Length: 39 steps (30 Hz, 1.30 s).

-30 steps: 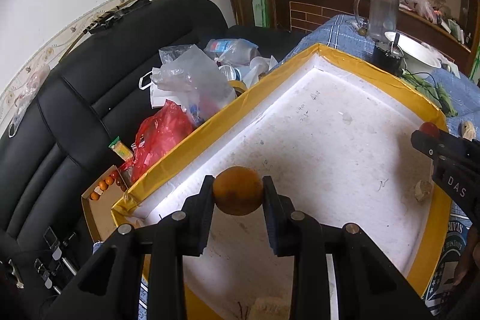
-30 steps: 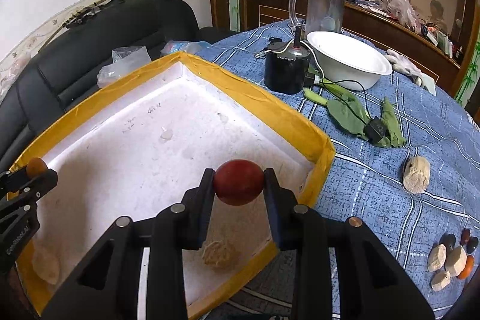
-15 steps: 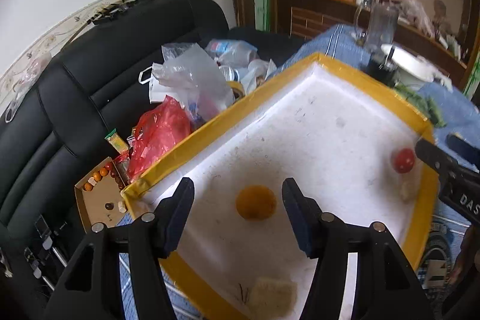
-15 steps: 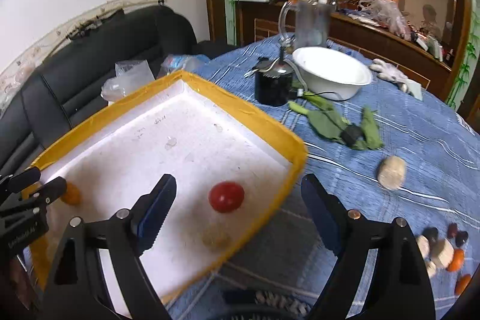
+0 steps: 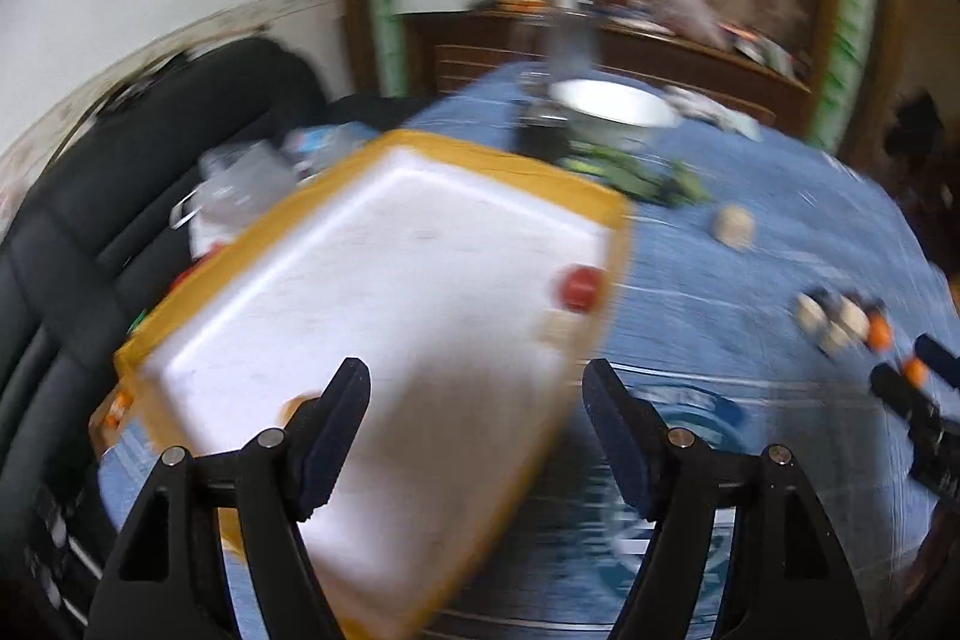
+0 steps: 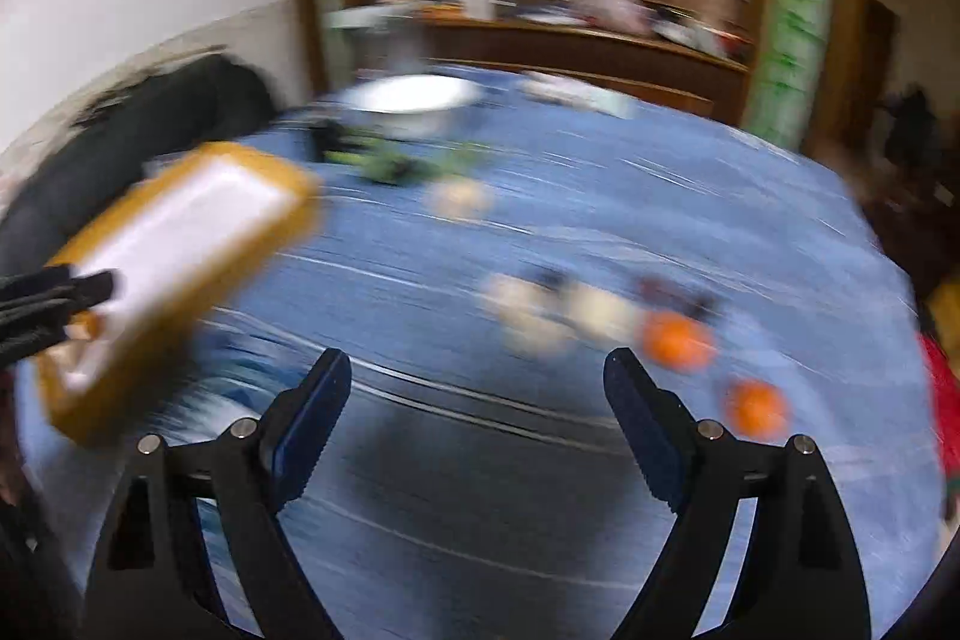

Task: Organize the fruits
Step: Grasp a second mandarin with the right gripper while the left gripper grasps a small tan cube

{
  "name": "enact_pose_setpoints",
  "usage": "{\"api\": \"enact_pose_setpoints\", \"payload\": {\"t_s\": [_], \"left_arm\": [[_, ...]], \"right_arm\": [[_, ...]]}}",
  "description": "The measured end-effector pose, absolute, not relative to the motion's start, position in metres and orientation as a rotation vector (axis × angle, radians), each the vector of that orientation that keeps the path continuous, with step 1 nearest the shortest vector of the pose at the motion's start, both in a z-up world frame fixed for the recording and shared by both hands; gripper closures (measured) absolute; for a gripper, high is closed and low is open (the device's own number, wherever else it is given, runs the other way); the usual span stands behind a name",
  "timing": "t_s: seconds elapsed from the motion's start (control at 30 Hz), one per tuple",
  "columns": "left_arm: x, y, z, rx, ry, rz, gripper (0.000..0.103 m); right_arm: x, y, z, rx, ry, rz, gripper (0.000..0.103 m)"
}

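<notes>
Both views are smeared by motion blur. The left tool gapes wide with nothing between its fingers, hanging above the near edge of the yellow-rimmed white tray on the blue-clothed desk. Only the left wrist view looks into the tray: an orange fruit lies just behind the tool's left finger, half hidden by it, and a red fruit sits ahead and to the right, close against the tray's far-right wall, with a pale lump just beside it. A black sofa with plastic bags runs along the tool's left.

The right tool is likewise spread wide and empty, over bare cloth. Only the right wrist view shows the loose fruit clearly: two orange fruits beyond and beside its right finger, with pale and dark pieces ahead of the gap, too blurred to tell apart. The tray lies far to its left, its inside cut off by the other tool's black tips. A white bowl and green leaves stand well beyond, nothing blocking the way to the fruit.
</notes>
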State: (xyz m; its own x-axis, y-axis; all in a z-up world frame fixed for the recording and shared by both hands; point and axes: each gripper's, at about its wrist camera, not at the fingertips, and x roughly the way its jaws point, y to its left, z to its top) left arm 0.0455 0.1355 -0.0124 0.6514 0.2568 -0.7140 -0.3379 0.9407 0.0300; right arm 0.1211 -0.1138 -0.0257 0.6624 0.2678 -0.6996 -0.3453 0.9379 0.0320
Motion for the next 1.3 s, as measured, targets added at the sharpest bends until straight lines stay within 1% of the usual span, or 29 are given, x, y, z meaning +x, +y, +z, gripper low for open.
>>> {"api": "enact_pose_setpoints", "payload": {"t_s": [0.13, 0.3, 0.33, 0.4, 0.43, 0.47, 0.5, 0.53, 0.7, 0.73, 0.8, 0.83, 0.87, 0.9, 0.93, 1.03, 1.07, 1.3], "left_arm": [[0.067, 0.083, -0.023, -0.063, 0.82, 0.238, 0.03], [0.095, 0.021, -0.034, 0.021, 0.85, 0.125, 0.03], [0.101, 0.012, -0.036, 0.033, 0.857, 0.108, 0.03], [0.111, -0.004, -0.04, 0.052, 0.867, 0.069, 0.03], [0.117, -0.012, -0.044, 0.061, 0.875, 0.056, 0.03], [0.122, -0.02, -0.048, 0.069, 0.884, 0.042, 0.03], [0.128, -0.027, -0.052, 0.075, 0.889, 0.027, 0.03], [0.133, -0.035, -0.055, 0.083, 0.891, 0.017, 0.03], [0.157, -0.058, -0.068, 0.081, 0.898, -0.007, 0.03], [0.161, -0.063, -0.07, 0.085, 0.898, -0.013, 0.032], [0.166, -0.069, -0.073, 0.09, 0.9, -0.021, 0.039], [0.169, -0.07, -0.075, 0.09, 0.905, -0.02, 0.045], [0.172, -0.071, -0.078, 0.09, 0.914, -0.016, 0.053], [0.176, -0.07, -0.08, 0.082, 0.914, -0.018, 0.054], [0.177, -0.07, -0.08, 0.075, 0.902, -0.015, 0.059], [0.181, -0.071, -0.081, 0.061, 0.896, -0.031, 0.083], [0.181, -0.072, -0.082, 0.062, 0.891, -0.037, 0.086], [0.177, -0.062, -0.078, 0.009, 0.899, -0.074, 0.087]], "right_arm": [[0.143, -0.199, -0.049, -0.027, 0.851, 0.162, 0.017], [0.171, -0.224, -0.07, -0.019, 0.911, 0.136, 0.032], [0.177, -0.225, -0.073, -0.022, 0.917, 0.134, 0.036], [0.186, -0.225, -0.079, -0.026, 0.935, 0.142, 0.039], [0.189, -0.223, -0.082, -0.028, 0.943, 0.147, 0.044], [0.191, -0.222, -0.085, -0.027, 0.95, 0.159, 0.053], [0.191, -0.222, -0.087, -0.026, 0.95, 0.165, 0.055], [0.191, -0.221, -0.086, -0.025, 0.937, 0.171, 0.066], [0.19, -0.233, -0.085, 0.046, 0.927, 0.202, 0.067], [0.189, -0.235, -0.085, 0.055, 0.923, 0.203, 0.067], [0.189, -0.236, -0.084, 0.066, 0.914, 0.208, 0.067], [0.188, -0.236, -0.083, 0.066, 0.91, 0.21, 0.067], [0.188, -0.236, -0.082, 0.066, 0.906, 0.212, 0.067], [0.188, -0.235, -0.082, 0.066, 0.903, 0.215, 0.067], [0.187, -0.236, -0.081, 0.068, 0.9, 0.217, 0.067], [0.187, -0.237, -0.08, 0.076, 0.895, 0.219, 0.067], [0.187, -0.237, -0.081, 0.078, 0.896, 0.224, 0.067], [0.185, -0.238, -0.076, 0.092, 0.881, 0.257, 0.067]]}}
